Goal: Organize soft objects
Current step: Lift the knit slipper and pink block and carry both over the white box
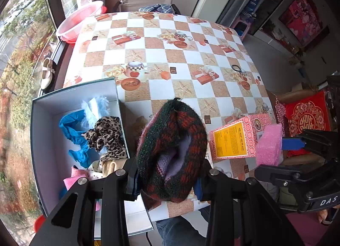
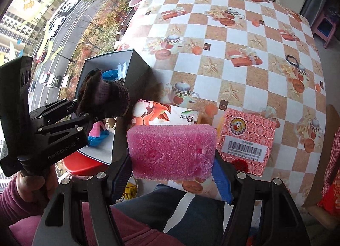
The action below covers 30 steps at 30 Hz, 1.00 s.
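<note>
now left tool (image 1: 167, 184) grips knit hat (image 1: 172, 150); right tool (image 2: 172, 173) clamps sponge (image 2: 172, 150) (pink).

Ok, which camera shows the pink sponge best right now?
Right wrist: the pink sponge fills the centre, broad face visible, clamped by the right gripper. Left wrist shows it only small and end-on at the frame's right edge.

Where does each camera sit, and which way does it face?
Left wrist: on the left gripper, looking down at its knitted hat, the open box; trousers show.
Right wrist: on the right gripper, looking down at its pink sponge; hand, sleeve show.
Shared: checkered table, box, pink carton, each other's gripper.
</note>
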Motion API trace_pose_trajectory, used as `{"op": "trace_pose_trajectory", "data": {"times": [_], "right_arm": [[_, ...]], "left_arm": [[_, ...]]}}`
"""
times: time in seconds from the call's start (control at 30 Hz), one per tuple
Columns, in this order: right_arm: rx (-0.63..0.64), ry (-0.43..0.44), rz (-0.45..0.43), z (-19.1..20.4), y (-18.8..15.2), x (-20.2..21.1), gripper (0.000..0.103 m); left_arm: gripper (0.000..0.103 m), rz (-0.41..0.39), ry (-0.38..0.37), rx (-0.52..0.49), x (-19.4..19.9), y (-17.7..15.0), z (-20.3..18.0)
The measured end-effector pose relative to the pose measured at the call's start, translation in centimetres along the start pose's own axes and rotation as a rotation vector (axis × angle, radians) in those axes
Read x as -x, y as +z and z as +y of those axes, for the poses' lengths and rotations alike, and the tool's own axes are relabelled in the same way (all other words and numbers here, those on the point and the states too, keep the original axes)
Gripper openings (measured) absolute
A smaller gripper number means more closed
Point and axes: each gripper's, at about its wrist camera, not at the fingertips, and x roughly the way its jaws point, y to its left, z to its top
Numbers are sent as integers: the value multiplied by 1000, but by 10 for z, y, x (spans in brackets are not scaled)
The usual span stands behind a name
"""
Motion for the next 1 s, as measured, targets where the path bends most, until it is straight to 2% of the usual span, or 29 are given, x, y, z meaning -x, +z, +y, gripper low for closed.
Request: {"op": "trace_pose_trajectory", "data": {"times": [0.37,0.63,1.0], "right_arm": [[130,18,42,46,20,-20,71],[155,55,67,60,32,-33,71],[265,83,109,101,46,-60,71]], "left_arm": [[40,-9,43,125,9,-17,41],[41,-32,82,221,18,-27,66],[41,29,163,310,7,-54,96]]}}
